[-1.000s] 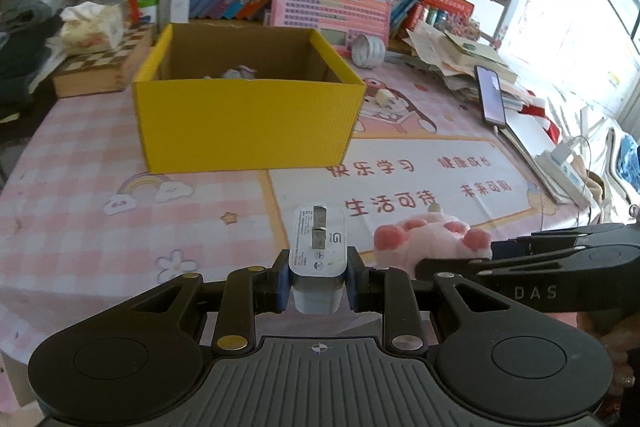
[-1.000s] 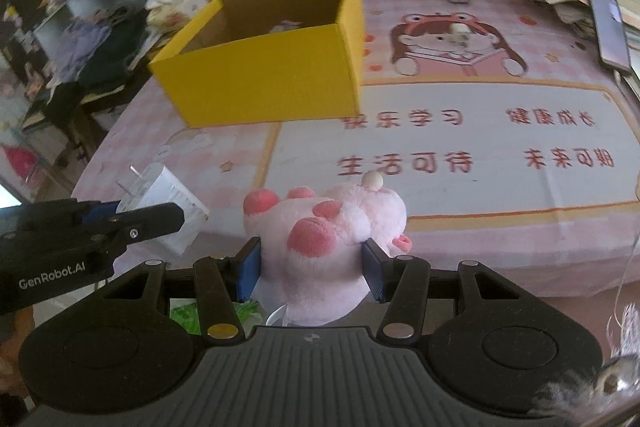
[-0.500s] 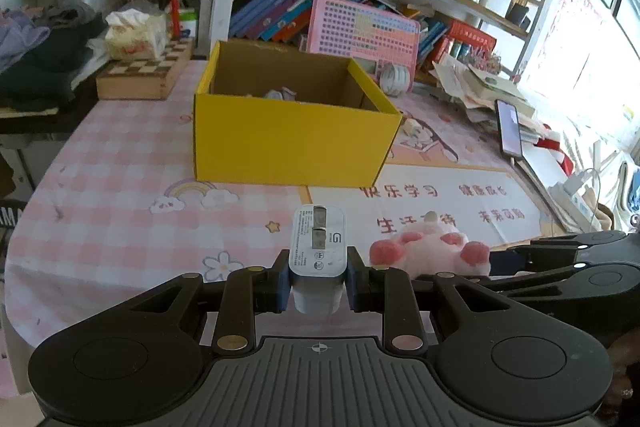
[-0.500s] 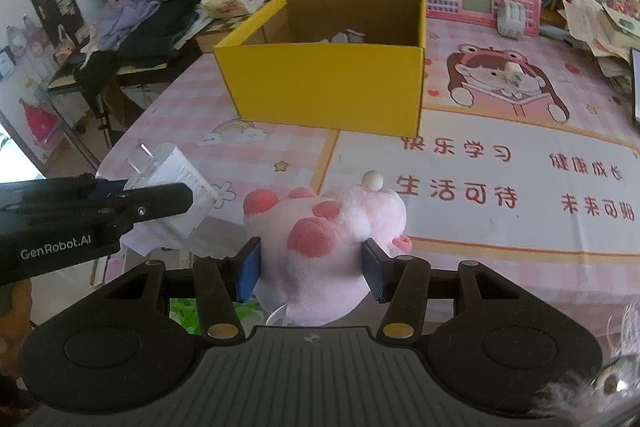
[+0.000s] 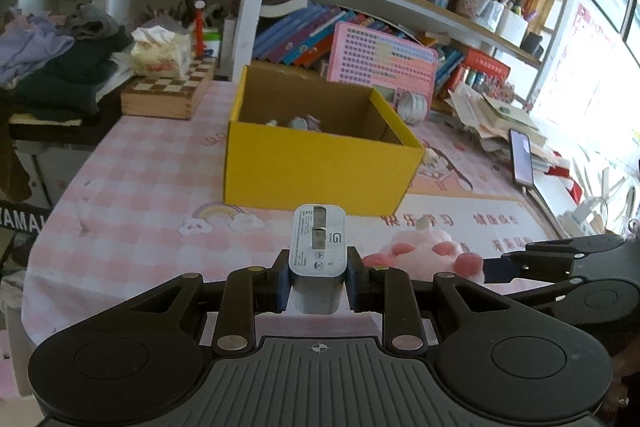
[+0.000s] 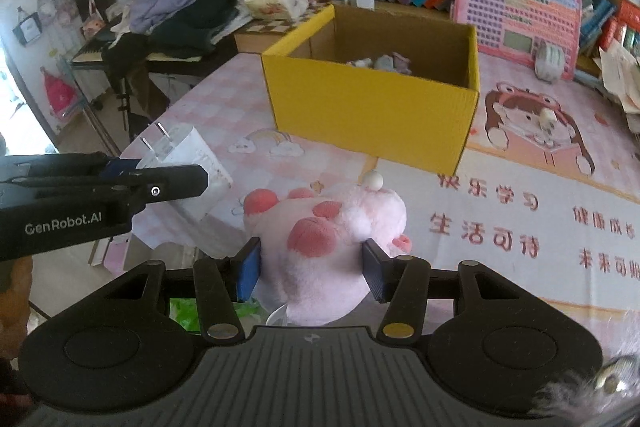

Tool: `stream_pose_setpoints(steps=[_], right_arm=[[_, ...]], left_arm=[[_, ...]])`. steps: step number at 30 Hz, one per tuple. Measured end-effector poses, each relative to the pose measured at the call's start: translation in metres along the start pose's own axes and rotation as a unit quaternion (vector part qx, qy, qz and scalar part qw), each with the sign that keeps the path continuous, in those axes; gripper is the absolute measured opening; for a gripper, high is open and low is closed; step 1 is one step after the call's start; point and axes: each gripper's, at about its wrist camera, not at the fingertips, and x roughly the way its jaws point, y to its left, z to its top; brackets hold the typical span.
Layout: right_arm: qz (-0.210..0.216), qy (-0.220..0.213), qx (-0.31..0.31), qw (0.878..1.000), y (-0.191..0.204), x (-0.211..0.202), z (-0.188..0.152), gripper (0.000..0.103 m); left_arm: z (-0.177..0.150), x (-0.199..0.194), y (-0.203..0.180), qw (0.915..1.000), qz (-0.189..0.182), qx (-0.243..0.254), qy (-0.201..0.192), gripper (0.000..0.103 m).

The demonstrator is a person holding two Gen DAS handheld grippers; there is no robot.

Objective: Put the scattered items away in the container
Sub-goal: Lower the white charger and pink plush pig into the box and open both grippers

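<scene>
My left gripper is shut on a white plug charger, prongs pointing forward, held above the near edge of the table. It also shows at the left of the right wrist view. My right gripper is shut on a pink plush paw toy, seen also in the left wrist view. The open yellow cardboard box stands ahead on the pink tablecloth, with a few small items inside. Both grippers are well short of the box.
A wooden chessboard box and a clothes pile lie left of the box. A pink toy console, tape roll, papers and a phone are behind and to the right. Bookshelves line the back.
Both grippers have pulled back and risen away from the box, each still holding its item. The box looks smaller and farther, and more of the shelves shows.
</scene>
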Motion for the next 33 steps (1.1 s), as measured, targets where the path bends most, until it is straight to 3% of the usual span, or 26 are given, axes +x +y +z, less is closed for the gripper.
stream_pose_setpoints(steps=[9, 20, 26, 33], right_arm=[[-0.002, -0.034, -0.005, 0.999, -0.01, -0.003, 0.029, 0.05], [-0.021, -0.113, -0.036, 0.993, -0.05, 0.005, 0.119, 0.05], [-0.042, -0.094, -0.051, 0.993, -0.083, 0.057, 0.162, 0.05], [-0.039, -0.038, -0.056, 0.997, -0.114, 0.122, 0.182, 0.05]], left_arm=[[0.025, 0.01, 0.004, 0.9997, -0.015, -0.011, -0.018, 0.025], [0.104, 0.051, -0.01, 0.9968, -0.023, 0.024, -0.072, 0.025], [0.133, 0.11, -0.012, 0.9982, -0.008, 0.035, -0.048, 0.025], [0.145, 0.175, -0.007, 0.9987, 0.028, 0.041, -0.004, 0.025]])
